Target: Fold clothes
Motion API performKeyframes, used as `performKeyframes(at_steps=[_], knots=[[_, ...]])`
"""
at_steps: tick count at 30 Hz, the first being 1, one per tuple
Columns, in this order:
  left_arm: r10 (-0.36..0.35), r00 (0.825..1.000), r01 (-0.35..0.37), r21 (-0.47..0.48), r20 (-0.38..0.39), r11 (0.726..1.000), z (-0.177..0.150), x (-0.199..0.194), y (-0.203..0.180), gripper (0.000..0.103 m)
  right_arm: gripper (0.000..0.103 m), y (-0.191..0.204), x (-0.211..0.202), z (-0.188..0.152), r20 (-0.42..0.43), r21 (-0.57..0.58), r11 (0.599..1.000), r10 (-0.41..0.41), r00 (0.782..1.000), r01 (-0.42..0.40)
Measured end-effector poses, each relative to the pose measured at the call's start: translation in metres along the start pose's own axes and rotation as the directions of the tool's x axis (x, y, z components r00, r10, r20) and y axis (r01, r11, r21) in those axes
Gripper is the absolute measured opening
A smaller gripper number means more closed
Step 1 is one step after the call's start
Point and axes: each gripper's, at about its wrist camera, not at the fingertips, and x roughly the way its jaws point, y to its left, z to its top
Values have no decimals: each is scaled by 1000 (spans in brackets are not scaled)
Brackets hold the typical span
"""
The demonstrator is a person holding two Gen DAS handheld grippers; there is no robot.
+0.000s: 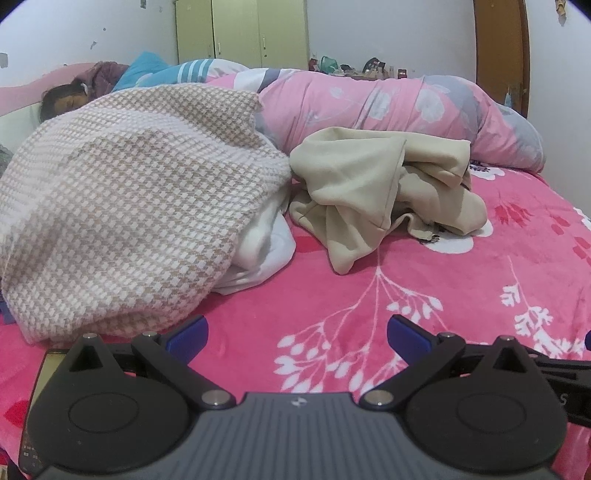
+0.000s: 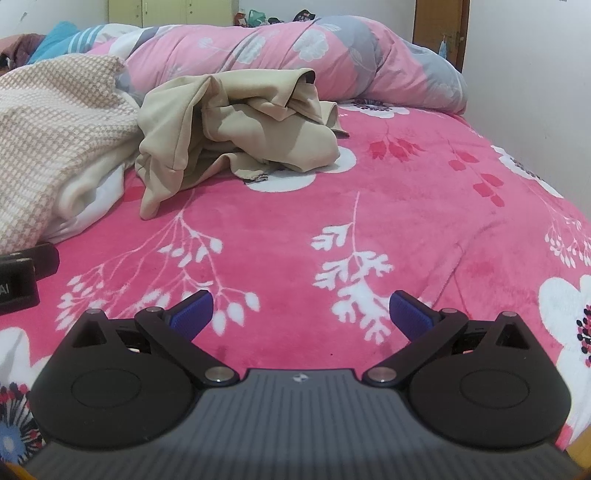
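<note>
A crumpled beige garment (image 1: pixel 376 184) lies in a heap on the pink flowered bedspread (image 1: pixel 406 288), ahead of both grippers. In the right wrist view the same beige garment (image 2: pixel 229 129) sits at upper left. My left gripper (image 1: pixel 297 339) is open, low over the bedspread, well short of the garment, with nothing between its blue pads (image 1: pixel 188 338). My right gripper (image 2: pixel 301 314) is also open and empty, over the bedspread (image 2: pixel 369 206), its blue pads (image 2: pixel 410 314) spread wide. Part of the left gripper's black body (image 2: pixel 22 277) shows at the left edge.
A beige-and-white houndstooth blanket (image 1: pixel 122 206) is bunched at the left, over white cloth (image 1: pixel 258 247). A pink flowered quilt (image 1: pixel 388 99) is rolled along the back. A person (image 1: pixel 62 99) lies at the far left. Walls, a wardrobe (image 1: pixel 240 33) and a door (image 1: pixel 502 48) stand behind.
</note>
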Motion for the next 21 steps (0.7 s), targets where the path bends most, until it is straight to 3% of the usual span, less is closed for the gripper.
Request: performKeyframes(at_steps=[21], knots=[[6,1000,-6,13,-16,1000,-6,0,-3,103,102,1,-1,-3,-1,3,1000,7,1000,-7]])
